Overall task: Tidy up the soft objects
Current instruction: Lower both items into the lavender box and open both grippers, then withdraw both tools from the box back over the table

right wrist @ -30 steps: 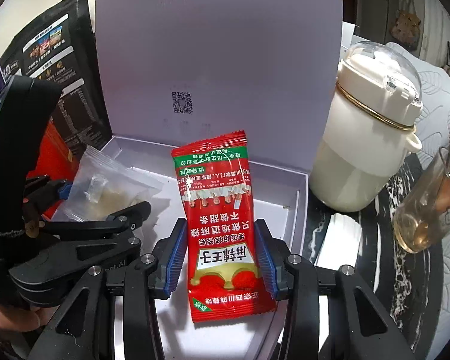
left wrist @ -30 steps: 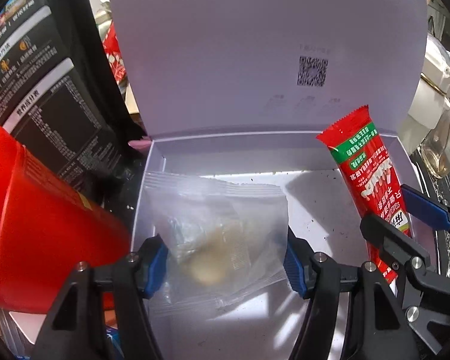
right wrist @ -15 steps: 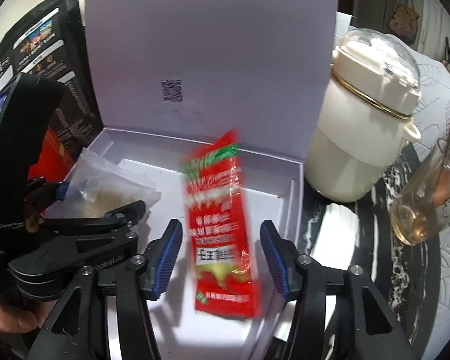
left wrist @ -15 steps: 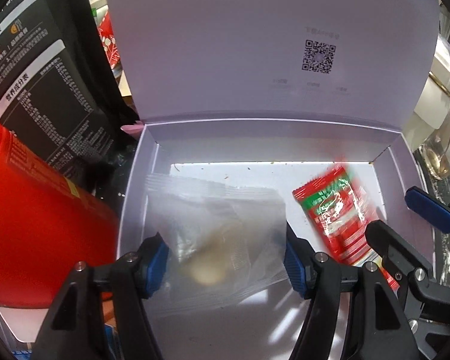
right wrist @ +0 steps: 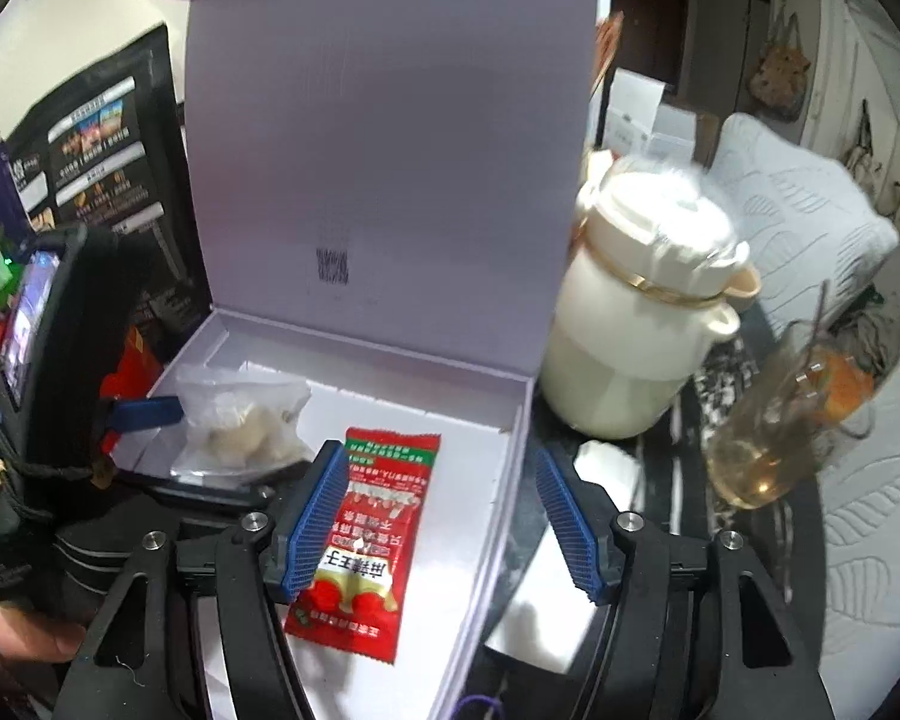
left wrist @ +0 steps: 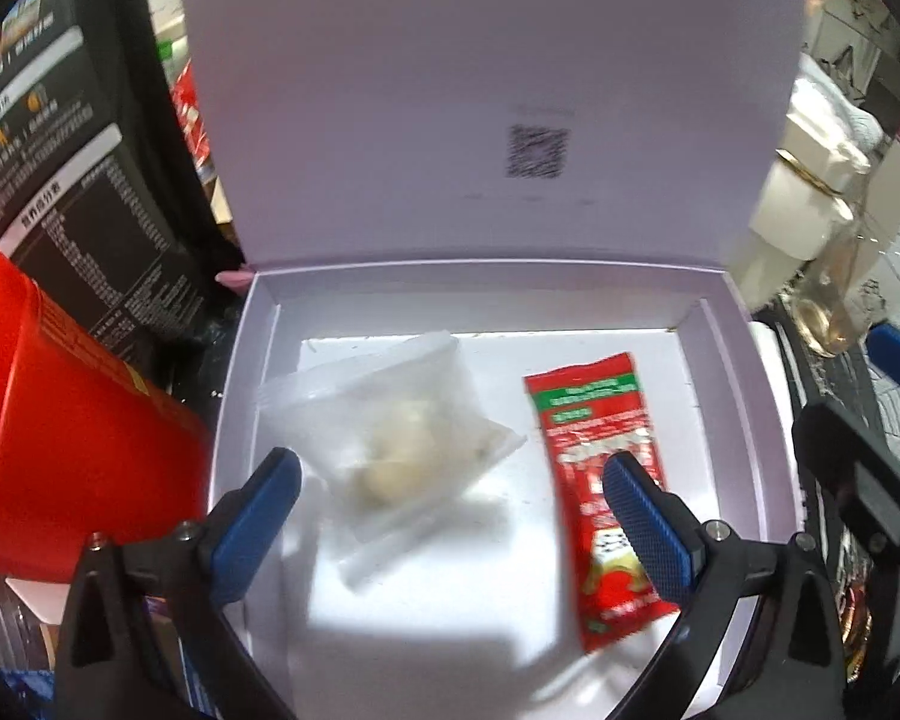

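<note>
A clear plastic bag (left wrist: 402,438) with pale lumps lies on the left of the floor of the open white box (left wrist: 486,282). A red snack packet (left wrist: 600,480) lies flat on the right of the floor. My left gripper (left wrist: 456,504) is open and empty just above the bag, its right finger over the packet. In the right wrist view the bag (right wrist: 240,426) and the packet (right wrist: 366,534) lie in the box (right wrist: 510,450). My right gripper (right wrist: 444,522) is open and empty above the box's right wall.
The box lid (left wrist: 486,90) stands upright behind. A red container (left wrist: 60,420) and a black printed bag (left wrist: 72,198) are at the left. A cream lidded pot (right wrist: 642,324) and a glass vessel (right wrist: 774,432) stand right of the box on dark marble.
Both grippers opened. The red packet dropped from the right gripper and the clear bag from the left; both now lie on the box floor. Both grippers pulled back and up.
</note>
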Available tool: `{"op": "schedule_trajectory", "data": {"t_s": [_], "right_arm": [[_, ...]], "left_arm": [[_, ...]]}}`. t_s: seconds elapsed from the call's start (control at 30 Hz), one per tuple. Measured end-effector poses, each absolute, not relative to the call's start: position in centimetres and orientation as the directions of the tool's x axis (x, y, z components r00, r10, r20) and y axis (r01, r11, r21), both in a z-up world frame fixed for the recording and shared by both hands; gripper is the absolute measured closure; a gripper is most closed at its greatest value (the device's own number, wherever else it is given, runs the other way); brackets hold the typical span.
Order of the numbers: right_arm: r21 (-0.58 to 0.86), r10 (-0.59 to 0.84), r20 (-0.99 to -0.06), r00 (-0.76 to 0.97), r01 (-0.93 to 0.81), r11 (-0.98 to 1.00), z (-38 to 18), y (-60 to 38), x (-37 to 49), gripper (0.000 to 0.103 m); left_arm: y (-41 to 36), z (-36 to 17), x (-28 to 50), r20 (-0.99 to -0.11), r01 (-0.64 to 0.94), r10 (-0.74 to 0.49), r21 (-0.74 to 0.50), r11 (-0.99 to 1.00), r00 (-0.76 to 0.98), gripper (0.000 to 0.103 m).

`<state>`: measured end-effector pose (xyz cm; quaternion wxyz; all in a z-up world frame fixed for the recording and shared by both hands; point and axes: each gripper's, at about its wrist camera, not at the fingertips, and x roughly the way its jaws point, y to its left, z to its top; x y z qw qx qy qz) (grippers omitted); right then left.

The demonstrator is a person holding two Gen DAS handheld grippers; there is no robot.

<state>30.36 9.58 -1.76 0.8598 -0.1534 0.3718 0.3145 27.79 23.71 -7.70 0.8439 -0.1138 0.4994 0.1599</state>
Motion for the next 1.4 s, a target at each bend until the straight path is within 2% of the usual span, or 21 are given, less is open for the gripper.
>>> {"op": "schedule_trajectory", "data": {"t_s": [0.33,0.9,1.0,1.27,1.4], "right_arm": [[-0.083,0.414,-0.687,0.597,-0.631,0.772,1.7,7.0,28.5,0.03],[-0.07,0.471,-0.567,0.676,-0.609,0.79,9.4,2.1,22.1,0.03],[-0.066,0.487,-0.537,0.689,-0.609,0.79,11.0,1.1,20.2,0.025],[-0.096,0.503,-0.47,0.725,-0.608,0.788,14.2,-1.0,15.2,0.025],[-0.113,0.501,-0.441,0.745,-0.6,0.792,15.3,-1.8,13.0,0.019]], "left_arm": [[18.6,-4.5,24.4,-0.841,-0.35,0.154,-0.044,0.936,0.518,0.001],[14.8,8.2,15.3,-0.71,-0.334,0.231,-0.006,0.943,0.666,0.001],[13.9,9.9,13.3,-0.681,-0.325,0.237,-0.002,0.946,0.693,0.001],[11.9,12.7,8.4,-0.617,-0.287,0.226,-0.001,0.958,0.754,0.001],[11.1,13.4,6.4,-0.597,-0.265,0.212,-0.001,0.964,0.774,0.001]]}}
